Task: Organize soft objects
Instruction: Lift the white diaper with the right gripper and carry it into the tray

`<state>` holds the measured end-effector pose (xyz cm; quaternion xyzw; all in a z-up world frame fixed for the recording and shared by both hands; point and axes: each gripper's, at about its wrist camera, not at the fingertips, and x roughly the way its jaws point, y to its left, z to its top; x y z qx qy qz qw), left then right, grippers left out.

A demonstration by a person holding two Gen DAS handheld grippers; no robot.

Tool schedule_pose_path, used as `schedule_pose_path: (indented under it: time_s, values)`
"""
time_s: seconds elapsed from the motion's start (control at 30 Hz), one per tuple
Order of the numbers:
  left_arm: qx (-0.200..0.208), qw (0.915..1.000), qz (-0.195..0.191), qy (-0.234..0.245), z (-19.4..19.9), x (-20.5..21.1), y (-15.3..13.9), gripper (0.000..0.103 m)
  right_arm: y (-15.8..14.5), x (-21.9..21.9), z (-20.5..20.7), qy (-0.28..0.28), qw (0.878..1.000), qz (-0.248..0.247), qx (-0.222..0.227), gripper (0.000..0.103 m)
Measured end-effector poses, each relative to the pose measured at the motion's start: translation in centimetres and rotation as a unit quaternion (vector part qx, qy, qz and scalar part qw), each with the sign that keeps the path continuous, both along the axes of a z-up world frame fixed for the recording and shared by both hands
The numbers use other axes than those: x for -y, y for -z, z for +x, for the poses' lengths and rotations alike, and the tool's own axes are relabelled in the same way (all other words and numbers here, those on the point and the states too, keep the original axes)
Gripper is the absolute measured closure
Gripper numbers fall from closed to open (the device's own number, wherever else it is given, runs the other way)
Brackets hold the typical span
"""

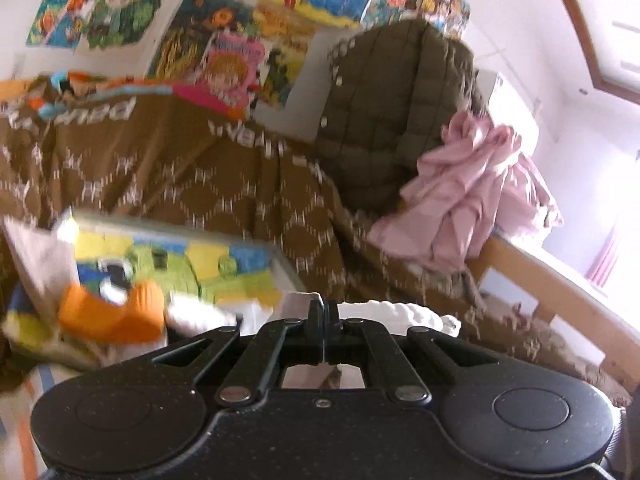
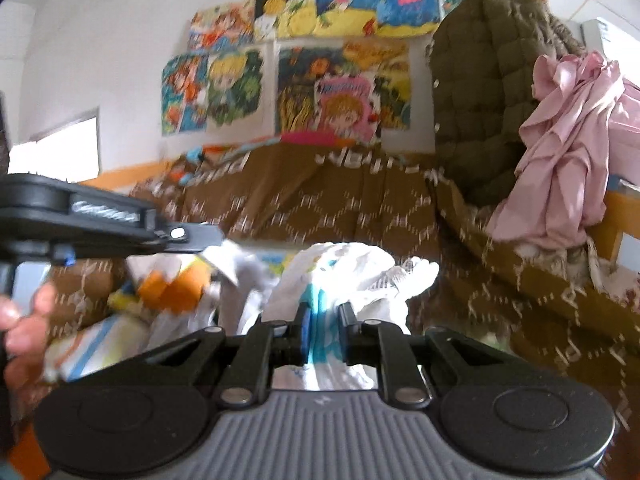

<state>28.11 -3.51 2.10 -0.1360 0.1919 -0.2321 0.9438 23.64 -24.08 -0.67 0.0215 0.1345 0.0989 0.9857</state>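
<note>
The brown patterned blanket (image 2: 320, 208) covers the bed and serves as my landmark. At its left end, a hand (image 2: 20, 320) holds the left gripper (image 2: 208, 236); its fingers are pressed fully together, and whether they pinch an edge of cloth is too blurred to tell. Just below it lies an orange soft toy (image 1: 112, 312) among crumpled papers. In front of the blanket's middle, the right gripper (image 2: 323, 336) has its fingers clamped on a white cloth (image 2: 352, 268) with blue print, bunched up between them. Above the blanket, bright cartoon posters (image 2: 288, 84) paper the white wall. At the blanket's right end, an olive quilted jacket (image 2: 480, 100) hangs over the wooden bed frame (image 1: 560, 280), with a pink garment (image 2: 568, 152) draped beside it.
</note>
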Motion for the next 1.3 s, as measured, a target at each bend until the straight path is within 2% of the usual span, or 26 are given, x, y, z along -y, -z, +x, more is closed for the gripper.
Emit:
schedule_pose_path:
  time_s: [0.17,0.33,0.47,0.63,0.87,1.1,1.3]
  values:
    - [0.026,0.9994,-0.016,-0.018,2.7,-0.8,-1.8,0.103,0.0,0.3,4.4,0.000,0.999,0.034,0.011,0.087]
    - [0.054,0.9980,-0.009,-0.031,6.1,0.0,-2.8,0.103,1.1,0.3,8.7,-0.002,0.997,0.071,-0.006,0.087]
    - [0.065,0.9969,-0.007,-0.044,8.5,0.5,-2.5,0.103,2.1,0.2,11.4,-0.004,0.995,0.097,-0.019,0.087]
    - [0.043,0.9982,-0.001,-0.041,10.9,0.8,-0.6,0.103,3.2,-0.1,13.7,-0.012,0.992,0.117,-0.043,0.087]
    - [0.003,0.9986,0.017,-0.050,12.1,0.0,2.8,0.103,4.5,-0.2,15.1,-0.018,0.986,0.140,-0.083,0.086]
    - [-0.051,0.9965,0.026,-0.061,12.6,-1.3,5.4,0.103,4.5,-0.6,15.2,-0.015,0.987,0.127,-0.101,0.082]
    - [-0.086,0.9926,0.056,-0.065,12.5,-1.6,6.6,0.102,4.5,-1.3,15.2,-0.015,0.987,0.105,-0.117,0.078]
